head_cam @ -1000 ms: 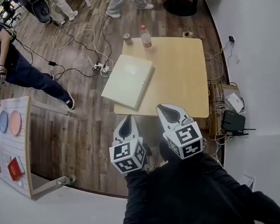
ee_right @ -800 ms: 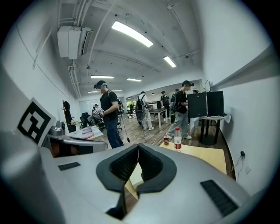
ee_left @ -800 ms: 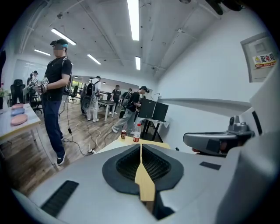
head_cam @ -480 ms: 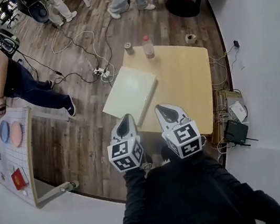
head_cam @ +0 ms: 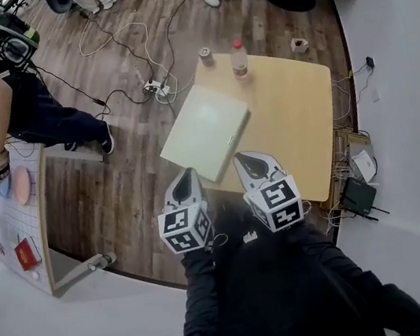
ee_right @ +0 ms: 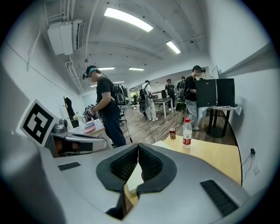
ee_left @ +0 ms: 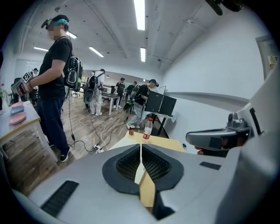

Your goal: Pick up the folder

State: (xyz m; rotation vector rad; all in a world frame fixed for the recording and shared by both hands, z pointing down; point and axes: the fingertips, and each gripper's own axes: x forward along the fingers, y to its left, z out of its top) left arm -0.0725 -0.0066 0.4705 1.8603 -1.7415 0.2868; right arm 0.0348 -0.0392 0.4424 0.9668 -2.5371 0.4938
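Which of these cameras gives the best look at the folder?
The head view: the whole pale folder lies in sight on a corner of the table. Both gripper views catch only a pale sliver of it past their closed jaws.

Your counter (head_cam: 296,109) shows smooth, matt pale wood; folder (head_cam: 206,132) smooth and matt; floor (head_cam: 111,196) dark wood planks.

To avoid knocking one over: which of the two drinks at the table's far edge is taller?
The clear bottle with the red cap; the red can beside it is much shorter.
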